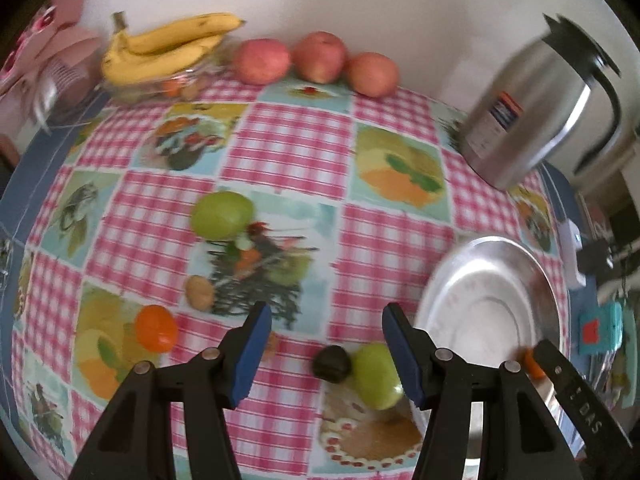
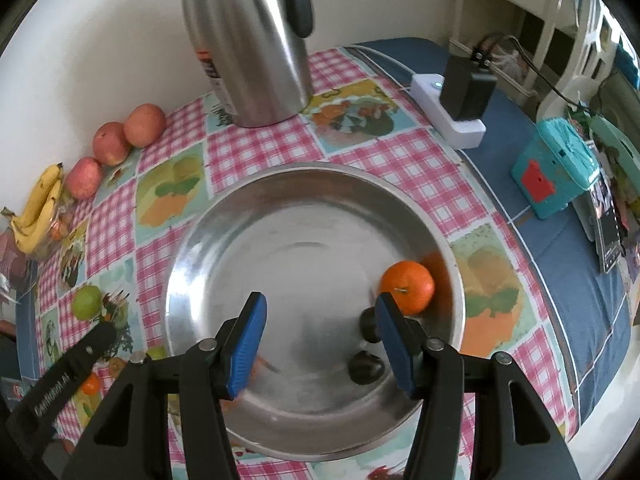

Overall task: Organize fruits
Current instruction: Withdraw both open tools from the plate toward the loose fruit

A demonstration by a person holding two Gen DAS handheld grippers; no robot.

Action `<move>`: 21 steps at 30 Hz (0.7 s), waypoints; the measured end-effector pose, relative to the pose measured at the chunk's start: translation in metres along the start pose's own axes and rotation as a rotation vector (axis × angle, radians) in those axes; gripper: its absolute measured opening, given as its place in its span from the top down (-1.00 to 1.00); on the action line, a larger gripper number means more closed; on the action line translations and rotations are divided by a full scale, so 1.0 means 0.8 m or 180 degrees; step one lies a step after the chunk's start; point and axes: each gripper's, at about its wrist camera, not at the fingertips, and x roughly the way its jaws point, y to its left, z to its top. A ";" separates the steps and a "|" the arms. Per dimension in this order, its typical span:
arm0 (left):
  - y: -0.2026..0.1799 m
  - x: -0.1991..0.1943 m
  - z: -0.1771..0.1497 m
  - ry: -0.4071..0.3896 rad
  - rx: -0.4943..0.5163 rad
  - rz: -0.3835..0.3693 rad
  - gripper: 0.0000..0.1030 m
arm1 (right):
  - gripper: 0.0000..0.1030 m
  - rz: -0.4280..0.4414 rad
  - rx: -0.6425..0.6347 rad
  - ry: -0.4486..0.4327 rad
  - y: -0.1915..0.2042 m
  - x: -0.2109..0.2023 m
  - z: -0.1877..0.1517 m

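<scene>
While hidden elsewhere, right view shows plug (image 2: 466,90).

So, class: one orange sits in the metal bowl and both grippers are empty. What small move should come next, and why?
Probably lower the left hand-held gripper onto the green fruit beside the bowl: its open jaws hover just above it.

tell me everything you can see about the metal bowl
The bowl is a wide, shallow round dish of shiny, scuffed silvery metal with a flat bottom and a rolled rim. It sits upright on the checked tablecloth, in front of the steel jug. Inside, near its right wall, lie an orange and two small dark fruits. The right claw hangs open above it, touching nothing.
</scene>
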 end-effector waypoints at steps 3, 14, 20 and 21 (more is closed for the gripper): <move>0.013 -0.001 0.004 -0.0017 -0.0107 -0.0008 -0.20 | -0.12 0.0026 -0.0088 -0.0019 0.012 -0.005 -0.001; 0.019 0.002 0.004 0.0023 -0.0169 -0.0021 -0.20 | -0.21 0.0050 -0.0248 -0.0008 0.031 -0.005 -0.003; 0.019 0.008 0.003 0.0078 -0.0143 0.0087 -0.57 | -0.46 0.0043 -0.0314 -0.0012 0.035 -0.001 -0.004; 0.020 0.009 0.003 0.0076 -0.0148 0.0109 -0.63 | -0.56 0.0054 -0.0310 -0.0016 0.035 -0.002 -0.004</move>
